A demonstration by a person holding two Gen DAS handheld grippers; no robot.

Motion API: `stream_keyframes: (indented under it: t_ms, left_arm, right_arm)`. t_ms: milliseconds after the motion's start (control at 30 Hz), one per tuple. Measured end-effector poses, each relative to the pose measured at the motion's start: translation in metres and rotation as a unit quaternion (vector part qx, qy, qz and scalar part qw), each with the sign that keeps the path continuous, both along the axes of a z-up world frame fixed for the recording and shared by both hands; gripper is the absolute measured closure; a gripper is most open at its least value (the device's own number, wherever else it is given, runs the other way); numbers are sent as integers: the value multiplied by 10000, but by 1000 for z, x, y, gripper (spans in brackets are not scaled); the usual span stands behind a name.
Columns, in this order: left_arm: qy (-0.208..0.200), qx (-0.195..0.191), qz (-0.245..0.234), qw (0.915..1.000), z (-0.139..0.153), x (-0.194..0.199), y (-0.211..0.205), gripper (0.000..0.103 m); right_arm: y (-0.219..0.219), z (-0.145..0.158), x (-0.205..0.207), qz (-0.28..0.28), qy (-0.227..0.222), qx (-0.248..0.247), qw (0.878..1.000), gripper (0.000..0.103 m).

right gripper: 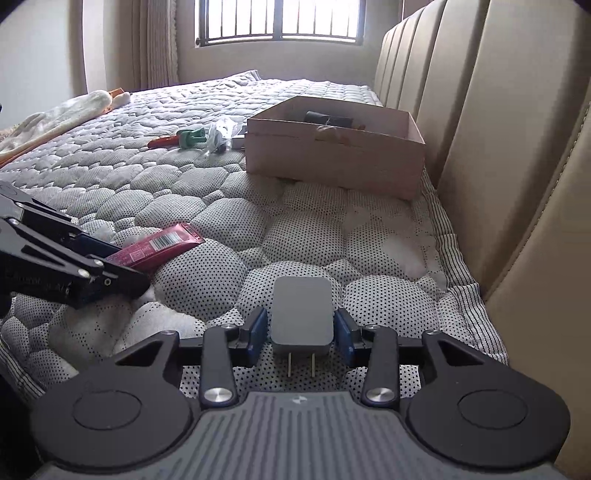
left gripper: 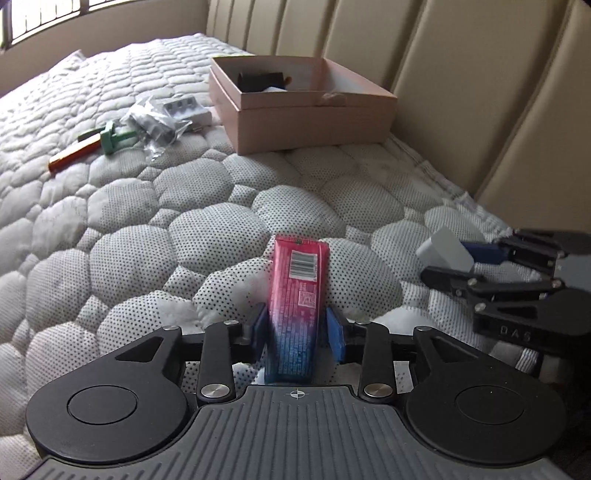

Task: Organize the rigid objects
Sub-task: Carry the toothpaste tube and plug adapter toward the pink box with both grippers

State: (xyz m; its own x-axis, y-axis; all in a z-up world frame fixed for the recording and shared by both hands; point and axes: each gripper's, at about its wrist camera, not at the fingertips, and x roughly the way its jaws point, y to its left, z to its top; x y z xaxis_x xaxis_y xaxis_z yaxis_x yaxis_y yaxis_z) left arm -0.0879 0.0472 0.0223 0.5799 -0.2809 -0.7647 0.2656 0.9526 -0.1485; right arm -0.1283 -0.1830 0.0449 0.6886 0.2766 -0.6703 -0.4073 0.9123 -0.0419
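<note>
1. The left gripper [left gripper: 298, 328] is hanging low over the bed [left gripper: 147, 221], its jaws pinching a pink-and-blue packet [left gripper: 295, 295] from both sides; the blue pads are pressing against the packet's lower half, and its barcode end is pointing away toward the box.
2. The right gripper [right gripper: 301, 334] is sitting just beside it, closer to the headboard [right gripper: 498, 147], with its jaws clamping a grey plug adapter [right gripper: 302, 312]. The two metal prongs are sticking back toward the camera.
3. In the left view the adapter [left gripper: 445, 251] is showing up off to the right, held in the other gripper's jaws.
4. A pink cardboard box [left gripper: 306, 118] is lying open farther up the bed, right against the headboard. Some dark stuff is sitting inside, can't really tell what.
5. Left of the box a little pile is waiting: an orange pen-like thing [left gripper: 74, 155], a green plastic piece [left gripper: 114, 138], a crinkly clear bag [left gripper: 155, 125] and a white tray-looking part [left gripper: 184, 109].
6. Way back by the window [right gripper: 280, 22], a cream cloth [right gripper: 55, 118] is lying along the bed's edge.
</note>
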Motion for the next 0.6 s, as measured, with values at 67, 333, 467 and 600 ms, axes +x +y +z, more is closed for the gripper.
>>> stream_keyframes:
  t_ms: [67,333,467,600]
  left_arm:
    - [-38,-16,-48,10000,-1,-2,0,62]
    - [-522,206,168,9983,-7,-15,-8,68]
    - [-552,320,131,9979,-4,-14,-11,69]
    - [-473,234,167,9985,-2,-13,-9,69]
  right_arm:
    - [0,-1,1,-8,8,7,10000,63]
    - [10,-3,1,-29,-132,-255,9996,63]
    - [11,-2,-2,-59,-168,-310,9994,63]
    - [11,-2,-6,-16,-181,-327,9993,70]
